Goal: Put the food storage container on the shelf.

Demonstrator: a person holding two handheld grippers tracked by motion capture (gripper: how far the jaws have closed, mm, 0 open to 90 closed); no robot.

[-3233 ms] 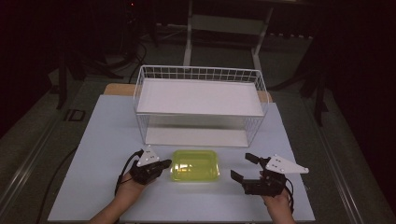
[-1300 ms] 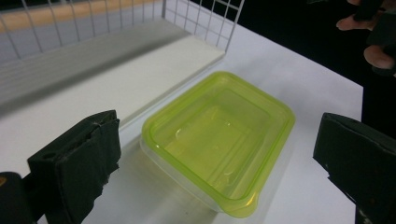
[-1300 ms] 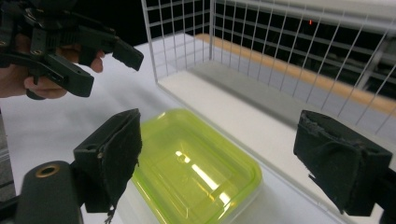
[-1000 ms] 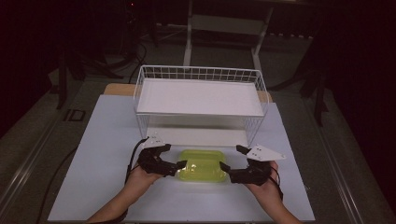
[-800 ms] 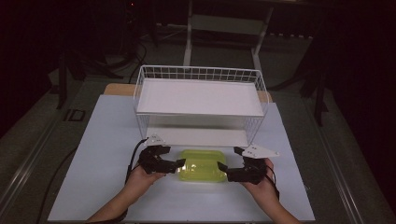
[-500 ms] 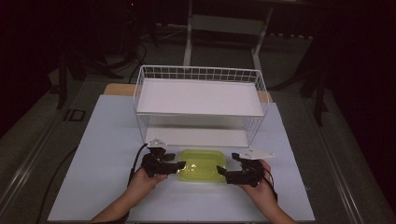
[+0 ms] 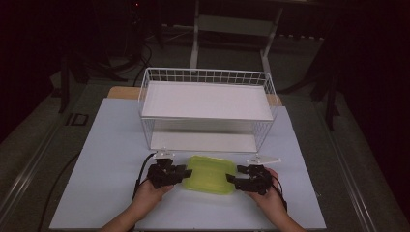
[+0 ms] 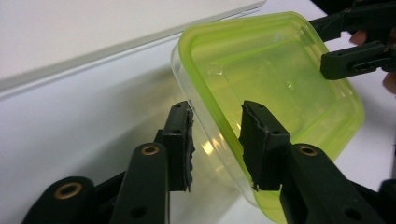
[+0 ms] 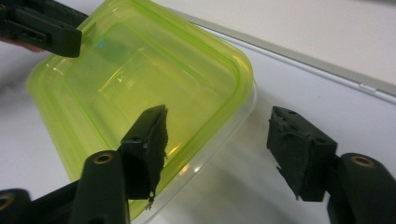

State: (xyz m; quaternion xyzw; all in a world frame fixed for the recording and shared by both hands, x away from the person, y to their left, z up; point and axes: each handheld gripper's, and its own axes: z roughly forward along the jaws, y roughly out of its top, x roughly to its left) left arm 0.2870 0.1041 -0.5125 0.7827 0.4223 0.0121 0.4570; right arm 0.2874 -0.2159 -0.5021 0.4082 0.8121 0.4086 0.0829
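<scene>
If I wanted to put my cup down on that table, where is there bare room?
Bare room lies on the table left of the wire rack, and on the narrower strip right of it. It is crowded in front, where both tongs close around the green container.

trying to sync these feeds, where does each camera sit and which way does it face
High view: above the person's side of the table, facing forward and down; both hands, left gripper, right gripper.
Left gripper view: on that gripper, along its fingers straddling the container's rim.
Right gripper view: on that gripper, along its fingers at the opposite rim.
All views share the green-lidded container.
</scene>
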